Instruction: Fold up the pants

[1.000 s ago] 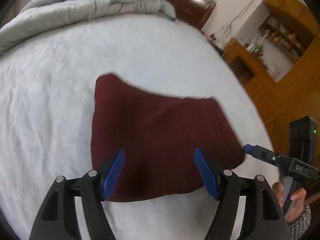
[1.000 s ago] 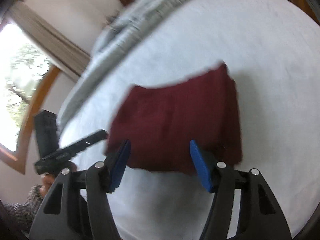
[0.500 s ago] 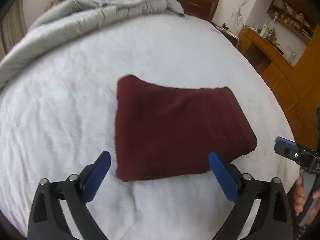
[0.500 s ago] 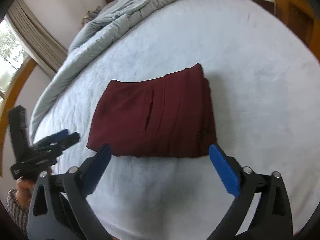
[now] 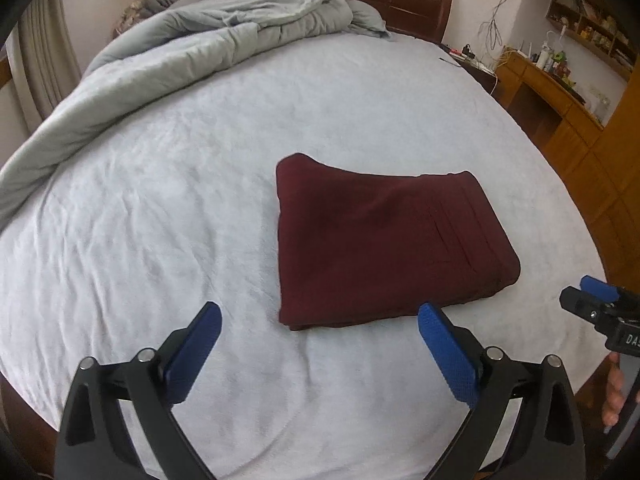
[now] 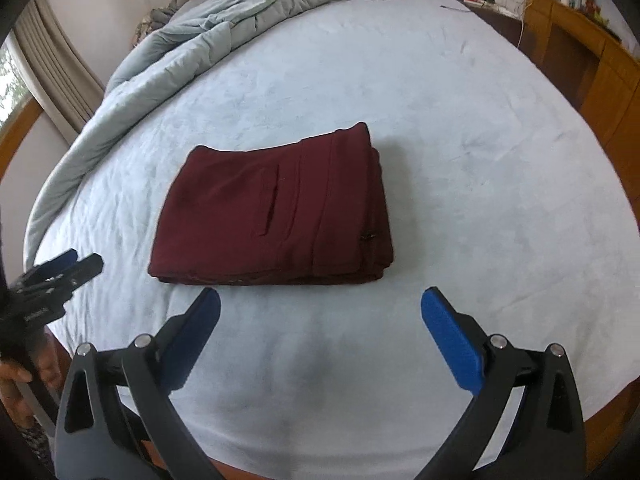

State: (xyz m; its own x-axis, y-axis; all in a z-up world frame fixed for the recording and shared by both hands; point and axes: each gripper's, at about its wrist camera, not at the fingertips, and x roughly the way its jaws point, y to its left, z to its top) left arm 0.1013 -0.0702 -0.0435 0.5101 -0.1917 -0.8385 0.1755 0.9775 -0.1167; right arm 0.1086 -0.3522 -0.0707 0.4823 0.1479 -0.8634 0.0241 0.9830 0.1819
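Both grippers, left gripper [image 5: 318, 354] and right gripper [image 6: 320, 338], spread wide, empty; folded pants [image 5: 384, 240] on white bed [image 5: 160, 220].

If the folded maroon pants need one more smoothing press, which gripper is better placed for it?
Slightly the right gripper, as a judgement. It faces the folded maroon pants almost centred, near their front edge. From the left gripper the pants lie off toward its right finger. Both are open and empty.

Rumpled grey duvet [image 5: 192, 36], wooden desk [image 5: 560, 96]
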